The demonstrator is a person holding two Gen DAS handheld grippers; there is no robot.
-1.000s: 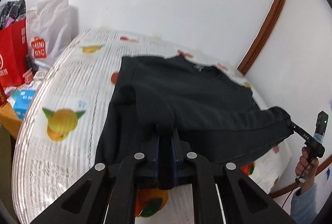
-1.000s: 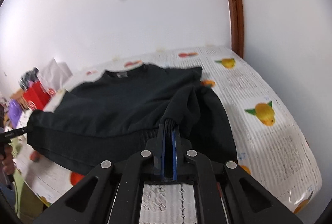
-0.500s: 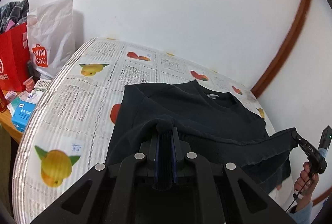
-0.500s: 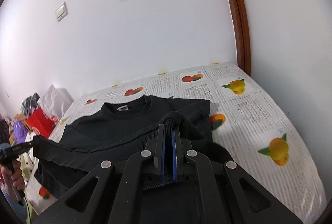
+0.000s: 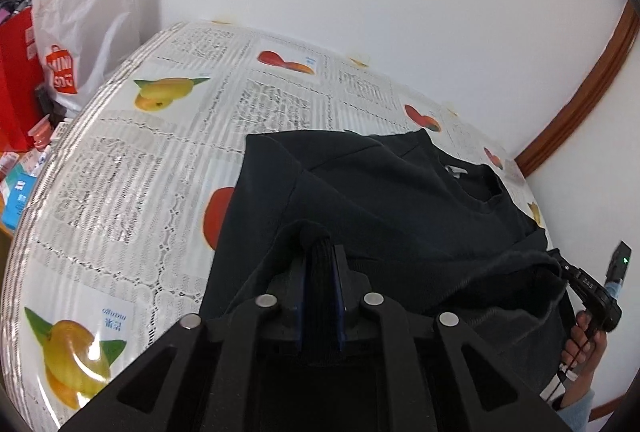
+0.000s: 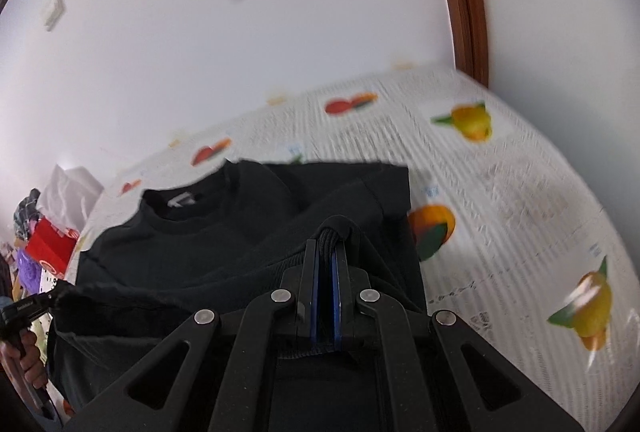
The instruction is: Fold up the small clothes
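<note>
Sweatshirt (image 5: 400,207) on the fruit-print tablecloth (image 5: 132,199), its hem being carried up toward the collar.

On the left, the left gripper (image 5: 323,252) pinches the ribbed hem, its jaws easing apart with cloth between them; on the right, the right gripper (image 6: 327,244) is clamped tight on the other hem corner. I judge this a bottom-to-top fold in hand: next the hem must be laid level near the neckline, then released. The near half of the garment is hidden under the tools, and the right view is blurred.
</note>
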